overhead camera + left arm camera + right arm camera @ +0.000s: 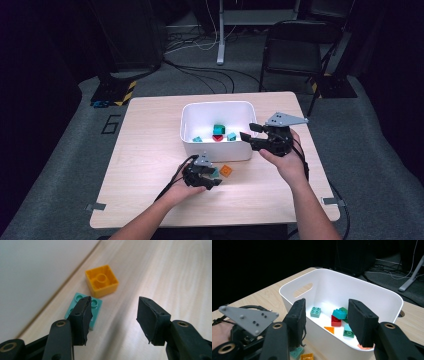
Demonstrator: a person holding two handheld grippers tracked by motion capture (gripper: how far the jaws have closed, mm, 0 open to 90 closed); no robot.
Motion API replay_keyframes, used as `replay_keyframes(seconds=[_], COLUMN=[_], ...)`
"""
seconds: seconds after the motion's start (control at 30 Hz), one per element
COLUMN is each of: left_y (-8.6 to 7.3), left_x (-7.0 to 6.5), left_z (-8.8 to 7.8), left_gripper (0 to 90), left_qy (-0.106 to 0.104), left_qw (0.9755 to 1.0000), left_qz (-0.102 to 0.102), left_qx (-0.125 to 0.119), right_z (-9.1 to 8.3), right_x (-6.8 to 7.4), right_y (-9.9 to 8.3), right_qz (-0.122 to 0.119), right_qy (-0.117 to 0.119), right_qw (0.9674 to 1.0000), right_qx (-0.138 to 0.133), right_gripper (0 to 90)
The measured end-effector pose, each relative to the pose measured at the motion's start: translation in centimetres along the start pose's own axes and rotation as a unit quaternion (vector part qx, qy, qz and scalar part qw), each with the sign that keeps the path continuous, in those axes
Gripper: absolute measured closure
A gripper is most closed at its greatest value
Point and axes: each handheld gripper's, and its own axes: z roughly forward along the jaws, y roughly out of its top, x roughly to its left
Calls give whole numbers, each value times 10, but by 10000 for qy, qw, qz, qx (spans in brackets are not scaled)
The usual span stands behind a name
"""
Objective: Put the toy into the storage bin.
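A white bin (217, 103) stands mid-table with several bricks inside, among them a red brick (335, 321) and a teal brick (315, 311). In front of the bin, on the wood, an orange brick (102, 280) lies hollow side up beside a flat teal brick (95, 305). My left gripper (113, 301) hovers low just short of them, open, with bare wood between its jaws. The left jaw covers part of the teal brick. My right gripper (325, 302) is held at the bin's right front corner, pointing over the rim, open and holding nothing.
The bin's near wall (30, 277) runs close along the left of the two loose bricks. A black chair (295, 47) and floor cables (200, 70) lie beyond the table's far edge. Bare wood spreads left of the bin (145, 135).
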Motion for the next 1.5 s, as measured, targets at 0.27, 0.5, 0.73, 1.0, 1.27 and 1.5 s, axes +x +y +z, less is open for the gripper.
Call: replay_keyframes(seconds=[0.27,0.5,0.73,1.0,1.27,1.5], left_y=[0,-1,-3,-2,3,10], left_x=[6,14,15,12,8,4], left_z=[-9,2,12,13,3,-9], left_gripper=[446,436,492,580,581,582], left_qy=[321,473,470,446,417,427], left_qw=[9994,9989,9986,9984,9989,9990], left_qz=[33,47,105,94,46,45], left_qx=[-92,44,226,320,199,125], right_z=[1,1,1,1,1,1], right_x=[2,1,0,0,0,1], right_y=[0,0,0,0,0,0], right_qz=[-16,0,-2,2,-1,-2], right_qy=[8,-1,1,2,1,1], right_qw=[10000,10000,10000,10000,10000,10000], right_qx=[19,16,3,1,0,4], right_gripper=[486,486,486,486,486,485])
